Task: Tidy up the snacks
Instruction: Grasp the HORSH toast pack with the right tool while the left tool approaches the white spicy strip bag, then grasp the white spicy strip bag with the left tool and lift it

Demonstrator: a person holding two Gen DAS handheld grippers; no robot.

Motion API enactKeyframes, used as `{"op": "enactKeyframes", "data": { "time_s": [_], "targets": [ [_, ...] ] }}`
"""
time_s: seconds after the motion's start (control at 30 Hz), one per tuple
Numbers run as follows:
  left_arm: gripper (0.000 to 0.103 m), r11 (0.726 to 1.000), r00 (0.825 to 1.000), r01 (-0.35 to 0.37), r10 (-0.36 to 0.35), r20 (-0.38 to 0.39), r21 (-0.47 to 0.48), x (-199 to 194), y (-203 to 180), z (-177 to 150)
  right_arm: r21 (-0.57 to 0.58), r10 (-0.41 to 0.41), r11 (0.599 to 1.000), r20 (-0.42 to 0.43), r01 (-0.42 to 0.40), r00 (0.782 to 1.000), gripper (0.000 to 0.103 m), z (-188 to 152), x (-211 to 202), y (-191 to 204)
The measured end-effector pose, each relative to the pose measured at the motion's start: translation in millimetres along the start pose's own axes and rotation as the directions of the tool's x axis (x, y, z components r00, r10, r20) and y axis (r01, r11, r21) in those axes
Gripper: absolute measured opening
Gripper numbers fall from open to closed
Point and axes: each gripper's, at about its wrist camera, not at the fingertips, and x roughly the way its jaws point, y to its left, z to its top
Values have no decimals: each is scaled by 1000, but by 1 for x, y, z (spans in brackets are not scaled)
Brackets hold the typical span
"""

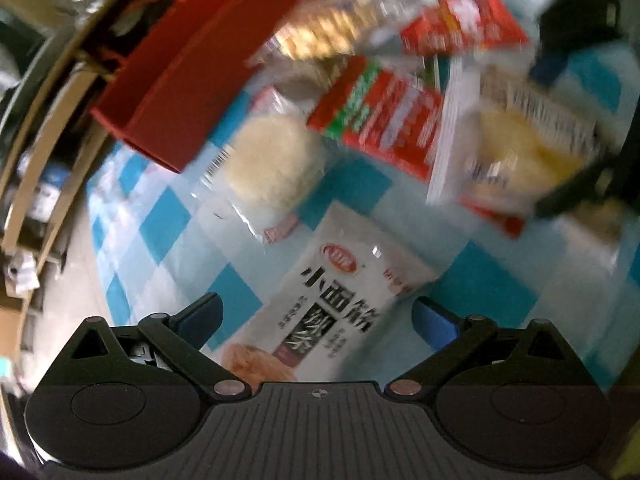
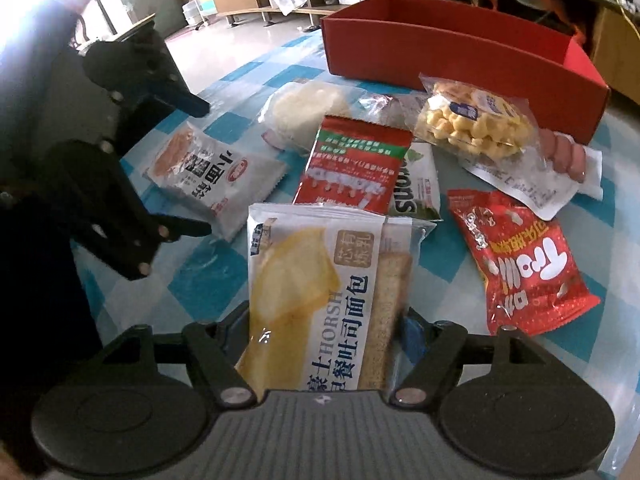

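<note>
My right tongs [image 2: 324, 320] grip the bread packet [image 2: 320, 296] in front of the red box [image 2: 460, 60]; my left tongs [image 1: 316, 316] hang open above the white snack packet [image 1: 344, 300].

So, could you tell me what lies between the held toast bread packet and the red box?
In the right wrist view, between the toast bread packet and the red box lie a red-green sachet and a puffed-corn bag.
</note>
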Motion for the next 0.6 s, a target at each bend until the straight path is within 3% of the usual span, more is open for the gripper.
{"op": "enactKeyframes", "data": {
  "time_s": [0.1, 0.2, 0.3, 0.37, 0.43, 0.6],
  "targets": [
    [103, 997, 998, 52, -54, -34, -52, 6, 12, 1, 31, -2, 1000, -10, 2, 1000, 72, 3, -2, -7],
    [101, 984, 995, 56, -68, -69, -172, 7, 18, -2, 58, -23, 998, -10, 24, 1000, 72, 7, -7, -14],
    [91, 938, 993, 57, -89, -80, -341, 0, 18, -9, 79, -61, 995, 3, 60, 998, 72, 7, -13, -20],
    [78, 907, 992, 59, -100, -78, -417, -5, 13, -10, 88, -89, 992, 1, 88, 996, 72, 6, -13, -23],
    [75, 878, 989, 75, -126, -77, -473, -9, 10, -8, 96, -99, 990, -9, 99, 995, 72, 4, -12, -24],
    [85, 831, 994, 52, -97, -52, -554, -13, -2, -5, 80, -125, 989, -2, 124, 992, 77, -1, -6, -20]
  ]
}}
